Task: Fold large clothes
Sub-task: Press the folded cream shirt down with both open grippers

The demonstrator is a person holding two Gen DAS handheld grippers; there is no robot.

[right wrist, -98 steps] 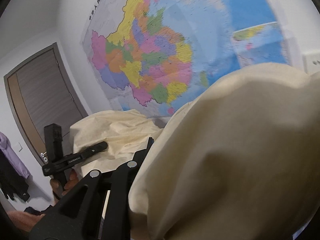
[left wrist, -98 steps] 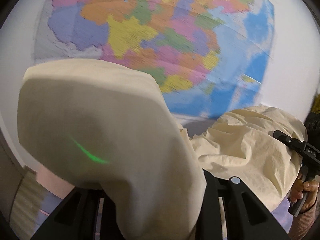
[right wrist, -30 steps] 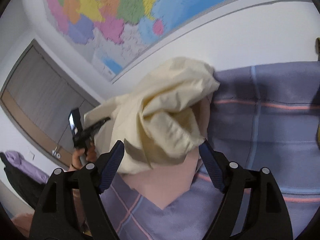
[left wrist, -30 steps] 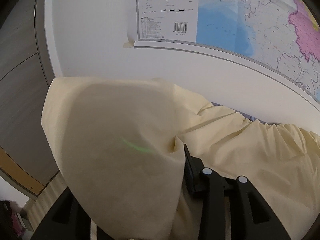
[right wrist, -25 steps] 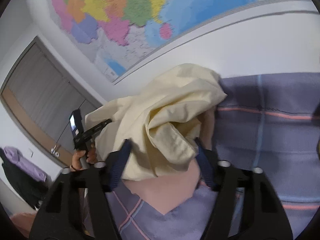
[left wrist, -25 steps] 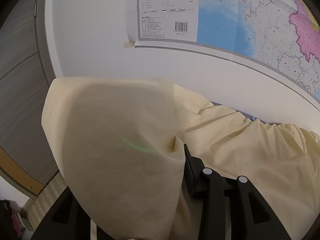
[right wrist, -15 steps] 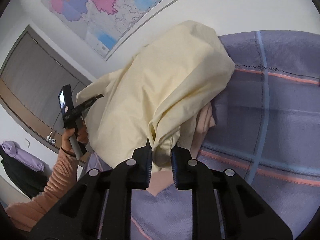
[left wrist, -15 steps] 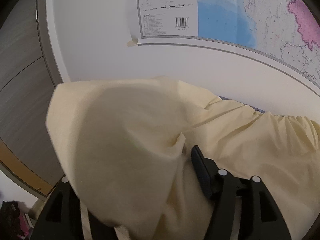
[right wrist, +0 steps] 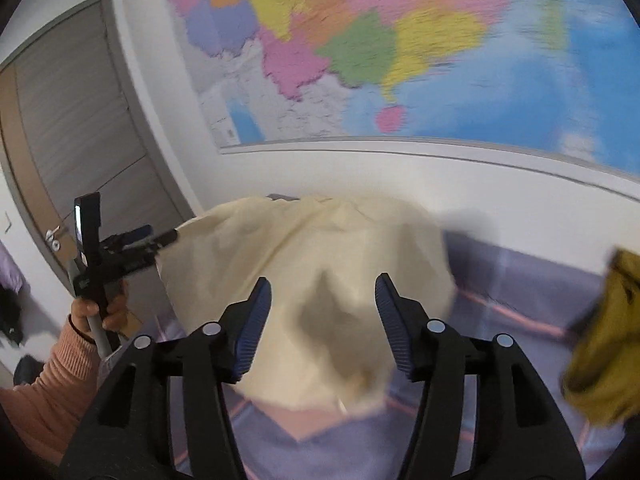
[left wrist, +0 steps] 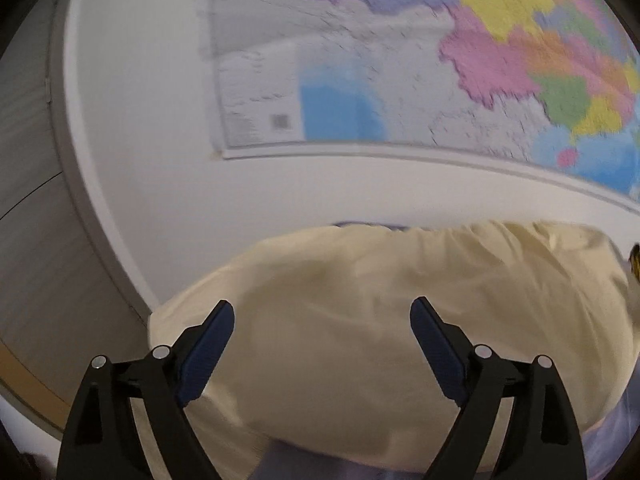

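A large cream garment (left wrist: 360, 320) lies in a rumpled heap on the purple plaid bed cover (right wrist: 520, 276), near the wall. My left gripper (left wrist: 322, 320) is open above its left part, with nothing between the fingers. My right gripper (right wrist: 324, 300) is open above its right part, also empty. The garment (right wrist: 320, 240) fills the middle of the right wrist view, where the left gripper (right wrist: 160, 238) shows at the garment's left edge, held by a hand in an orange sleeve.
A colourful wall map (left wrist: 440, 60) hangs on the white wall behind the bed. A grey wooden door (right wrist: 80, 120) stands at the left. A mustard-yellow cloth (right wrist: 600, 340) lies on the bed at the right. A pink patch of the cover (right wrist: 296, 416) shows under the garment.
Both grippers have opened and let go of the cream garment, which has dropped onto the bed. Both cameras have tilted upward and the views are blurred by motion.
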